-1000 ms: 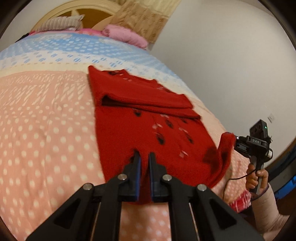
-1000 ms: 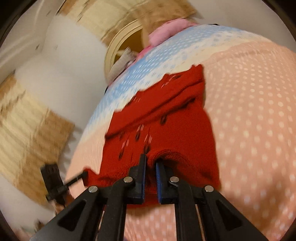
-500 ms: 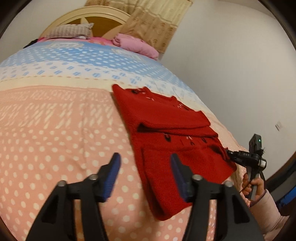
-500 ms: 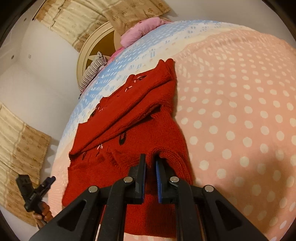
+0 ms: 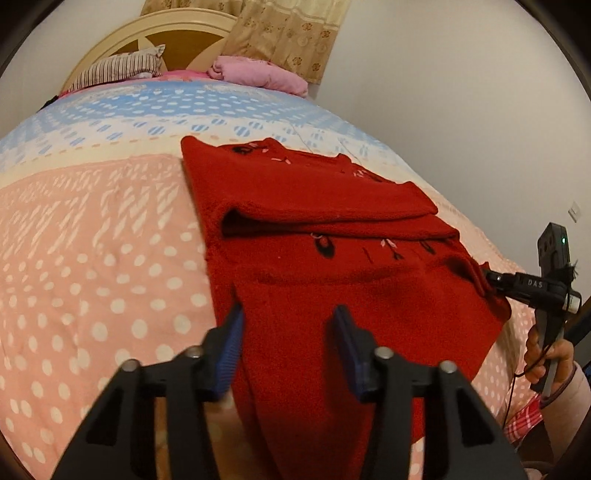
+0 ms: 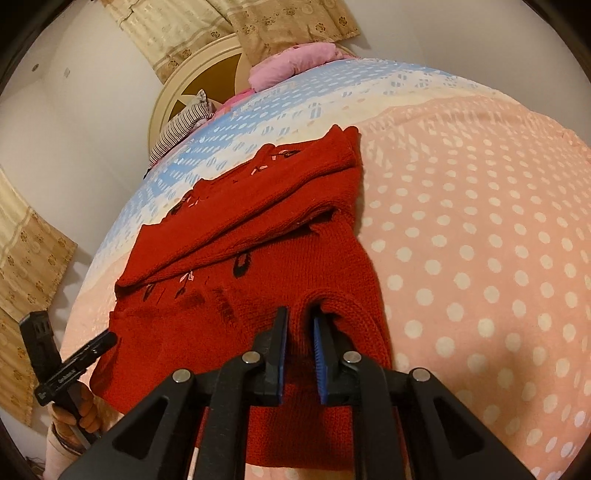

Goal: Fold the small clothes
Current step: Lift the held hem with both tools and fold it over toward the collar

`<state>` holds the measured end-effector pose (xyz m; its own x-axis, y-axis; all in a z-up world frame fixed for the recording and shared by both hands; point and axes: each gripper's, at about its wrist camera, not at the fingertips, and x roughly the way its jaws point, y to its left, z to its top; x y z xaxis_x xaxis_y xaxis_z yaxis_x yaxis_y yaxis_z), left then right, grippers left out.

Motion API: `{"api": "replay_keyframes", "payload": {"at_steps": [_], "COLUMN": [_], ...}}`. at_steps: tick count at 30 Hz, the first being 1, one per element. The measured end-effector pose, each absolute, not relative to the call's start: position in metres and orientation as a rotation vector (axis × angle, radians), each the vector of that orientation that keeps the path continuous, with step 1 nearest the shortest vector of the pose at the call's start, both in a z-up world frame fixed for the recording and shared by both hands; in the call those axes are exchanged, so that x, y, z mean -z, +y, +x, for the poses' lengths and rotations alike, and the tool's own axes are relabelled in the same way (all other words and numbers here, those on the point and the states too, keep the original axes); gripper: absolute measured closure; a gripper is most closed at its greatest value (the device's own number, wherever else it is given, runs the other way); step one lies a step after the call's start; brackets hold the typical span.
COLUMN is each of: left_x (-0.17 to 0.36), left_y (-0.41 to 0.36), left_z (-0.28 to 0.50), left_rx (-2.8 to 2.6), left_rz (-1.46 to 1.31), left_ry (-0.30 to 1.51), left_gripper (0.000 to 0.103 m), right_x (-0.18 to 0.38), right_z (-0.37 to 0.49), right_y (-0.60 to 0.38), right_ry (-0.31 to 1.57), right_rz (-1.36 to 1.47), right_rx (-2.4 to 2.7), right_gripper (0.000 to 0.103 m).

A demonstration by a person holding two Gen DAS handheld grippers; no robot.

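L gripper spread wide, jaws over near hem of red sweater, nothing pinched. R gripper pressed nearly together, pinching a raised fold of sweater's near edge. Sweater lies partly folded on dotted pink bed, sleeve across the middle. Far end: blue band of cover, striped pillow, pink pillow, headboard.

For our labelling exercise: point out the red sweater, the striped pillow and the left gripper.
red sweater [image 5: 332, 295], left wrist view, middle of its body.
striped pillow [image 5: 118, 68], left wrist view, its centre.
left gripper [image 5: 288, 332], left wrist view, between its fingertips.
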<state>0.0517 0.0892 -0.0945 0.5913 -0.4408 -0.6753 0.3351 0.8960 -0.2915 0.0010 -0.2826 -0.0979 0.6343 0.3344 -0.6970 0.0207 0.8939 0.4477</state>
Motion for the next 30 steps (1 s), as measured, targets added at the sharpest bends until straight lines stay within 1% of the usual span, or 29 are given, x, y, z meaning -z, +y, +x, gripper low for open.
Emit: {"api": "replay_keyframes", "payload": {"at_steps": [1,3,4,5,6,7,8,10,14,18,22,24,27,28,29,30], "left_x": [0.094,0.091,0.09,0.091,0.092,0.093,0.095,0.099,0.1,0.1,0.1,0.1,0.1,0.1,0.101,0.101], "left_y": [0.089,0.091,0.092,0.092,0.093,0.092,0.091,0.09,0.091,0.095,0.093,0.09,0.086,0.085,0.084,0.084], "left_z": [0.052,0.052,0.053,0.054,0.056,0.058,0.06,0.062,0.063,0.065,0.067,0.068,0.069,0.068,0.067,0.068], "left_rx": [0.457,0.462,0.465,0.468,0.476,0.481,0.478,0.468,0.47,0.481,0.482,0.478,0.466,0.463,0.461,0.467], "left_rz": [-0.143,-0.16,-0.168,-0.174,-0.189,-0.199,-0.205,-0.209,-0.244,-0.302,-0.292,-0.282,-0.253,-0.241,-0.231,-0.233], "left_ry": [0.821,0.812,0.807,0.807,0.813,0.824,0.838,0.847,0.843,0.846,0.848,0.848,0.837,0.83,0.823,0.827], "left_gripper": [0.061,0.063,0.063,0.063,0.064,0.064,0.061,0.061,0.061,0.061,0.061,0.058,0.059,0.064,0.082,0.092], "right_x": [0.097,0.093,0.09,0.086,0.082,0.079,0.074,0.067,0.06,0.058,0.064,0.074,0.087,0.09,0.092,0.094], "right_z": [0.0,-0.003,-0.006,-0.008,-0.011,-0.014,-0.018,-0.024,-0.033,-0.027,-0.006,0.01,0.029,0.032,0.033,0.033], "right_y": [-0.284,-0.288,-0.292,-0.296,-0.302,-0.306,-0.314,-0.326,-0.347,-0.324,-0.291,-0.284,-0.275,-0.271,-0.267,-0.263], "right_ry": [0.868,0.845,0.824,0.804,0.781,0.763,0.735,0.688,0.648,0.71,0.76,0.783,0.817,0.822,0.822,0.822], "right_rz": [0.451,0.479,0.505,0.531,0.562,0.583,0.608,0.643,0.687,0.476,0.238,0.184,0.133,0.118,0.098,0.068], "right_rx": [-0.192,-0.212,-0.23,-0.245,-0.258,-0.263,-0.264,-0.25,-0.212,-0.182,-0.149,-0.133,-0.115,-0.117,-0.108,-0.086], "right_gripper": [0.089,0.088,0.085,0.077,0.073,0.063,0.051,0.043,0.043,0.043,0.043,0.043,0.043,0.044,0.058,0.067]}}
